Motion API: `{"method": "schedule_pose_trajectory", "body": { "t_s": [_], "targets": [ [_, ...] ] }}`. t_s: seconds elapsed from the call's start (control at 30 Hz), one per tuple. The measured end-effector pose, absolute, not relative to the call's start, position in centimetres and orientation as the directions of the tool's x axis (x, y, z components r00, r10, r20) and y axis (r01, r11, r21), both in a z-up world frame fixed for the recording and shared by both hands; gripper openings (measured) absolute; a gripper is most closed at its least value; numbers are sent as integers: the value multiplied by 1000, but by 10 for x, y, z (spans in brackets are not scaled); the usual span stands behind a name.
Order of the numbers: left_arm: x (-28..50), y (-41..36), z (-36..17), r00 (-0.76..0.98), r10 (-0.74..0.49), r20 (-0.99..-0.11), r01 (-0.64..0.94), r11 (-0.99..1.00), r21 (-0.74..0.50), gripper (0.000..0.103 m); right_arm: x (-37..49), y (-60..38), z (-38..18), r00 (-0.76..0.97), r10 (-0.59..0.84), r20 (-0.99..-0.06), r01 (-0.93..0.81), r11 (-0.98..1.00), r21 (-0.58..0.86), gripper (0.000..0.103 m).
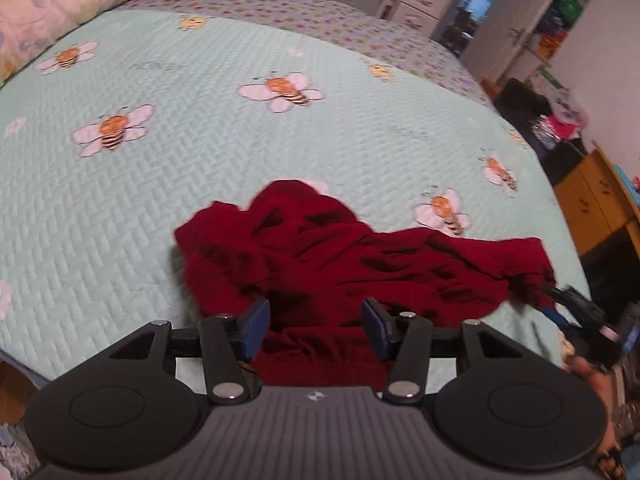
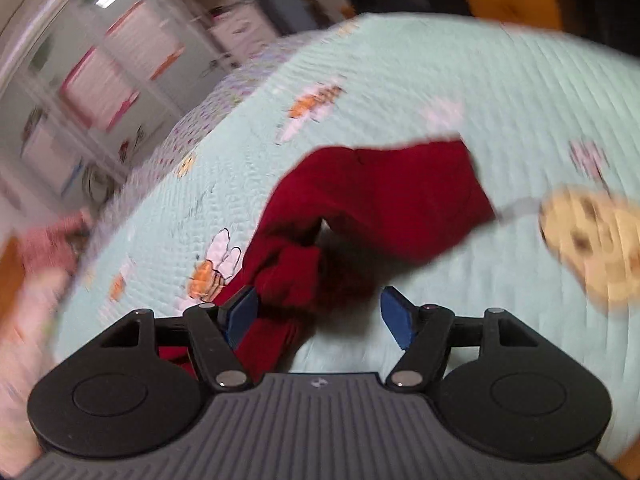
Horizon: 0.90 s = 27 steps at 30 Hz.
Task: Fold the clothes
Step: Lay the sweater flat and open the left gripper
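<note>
The left gripper [image 1: 316, 326] hovered with its jaws spread wide, holding nothing, red cloth bunched between and under its pads. The right gripper [image 2: 318, 312] was just as wide and just as empty, one pad brushing a twisted roll of fabric. One red garment [image 1: 340, 264] lay crumpled near the bed's near edge, on the bee-print bedspread [image 1: 200, 160]. Risk, as I judged it: pinching a bunched layer would drag several folds together, or tug the garment over the edge. Count: two grippers, one garment.
</note>
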<state>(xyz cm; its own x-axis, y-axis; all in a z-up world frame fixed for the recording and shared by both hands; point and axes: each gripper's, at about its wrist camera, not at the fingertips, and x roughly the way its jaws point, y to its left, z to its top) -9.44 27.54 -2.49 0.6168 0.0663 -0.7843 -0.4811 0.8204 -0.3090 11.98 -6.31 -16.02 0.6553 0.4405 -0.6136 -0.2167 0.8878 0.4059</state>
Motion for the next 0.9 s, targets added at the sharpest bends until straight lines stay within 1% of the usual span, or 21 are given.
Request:
{"method": "schedule_pose_trajectory", "body": {
  "t_s": [0.1, 0.2, 0.23, 0.27, 0.3, 0.33, 0.37, 0.4, 0.47, 0.57, 0.7, 0.73, 0.77, 0.8, 0.87, 0.9],
  "targets": [
    [-91, 265, -19, 635, 37, -772, -434, 843, -317, 53, 132, -55, -164, 673, 404, -619, -267, 914, 306, 70],
    [-82, 250, -20, 633, 35, -774, -392, 876, -281, 55, 144, -44, -170, 677, 378, -632, -304, 925, 228, 68],
    [-79, 244, -21, 630, 37, -776, -380, 885, -267, 56, 148, -40, -172, 679, 370, -635, -312, 927, 206, 63],
    [-76, 239, -24, 625, 36, -780, -370, 893, -256, 57, 151, -37, -172, 679, 362, -638, -318, 929, 188, 54],
    [-72, 235, -28, 617, 34, -786, -362, 899, -245, 58, 153, -36, -171, 679, 354, -643, -321, 931, 174, 35],
    [-69, 232, -33, 607, 35, -794, -358, 904, -235, 58, 155, -34, -171, 679, 347, -647, -325, 932, 159, 28],
    [-66, 229, -38, 594, 38, -803, -359, 907, -223, 58, 153, -32, -165, 690, 340, -639, -331, 933, 139, 24],
    [-63, 228, -44, 580, 40, -814, -361, 908, -213, 58, 149, -30, -156, 709, 334, -621, -340, 933, 114, 21],
    [-61, 228, -52, 560, 39, -828, -365, 908, -204, 58, 141, -33, -134, 757, 312, -574, -339, 939, 63, 20],
    [-62, 229, -56, 551, 50, -833, -366, 912, -188, 58, 132, -60, -89, 860, 225, -459, -259, 966, -12, 20],
    [-59, 227, -62, 541, 81, -837, -373, 915, -152, 58, 120, -95, -29, 954, 104, -280, -135, 987, -92, 20],
    [-58, 227, -65, 539, 79, -839, -371, 916, -152, 58, 127, -104, -27, 951, 72, -301, -107, 989, -104, 21],
    [-58, 226, -67, 538, 73, -840, -367, 917, -155, 58, 142, -111, -38, 925, 37, -379, -85, 990, -113, 22],
    [-58, 225, -69, 535, 67, -842, -362, 919, -157, 58, 154, -120, -51, 886, 14, -463, -64, 994, -92, 23],
    [-58, 223, -72, 525, 57, -849, -350, 924, -155, 58, 171, -142, -83, 776, 4, -630, -8, 1000, -4, 24],
    [-59, 222, -73, 522, 52, -851, -344, 926, -155, 58, 172, -153, -96, 736, 25, -676, 22, 998, 61, 27]
  ]
}}
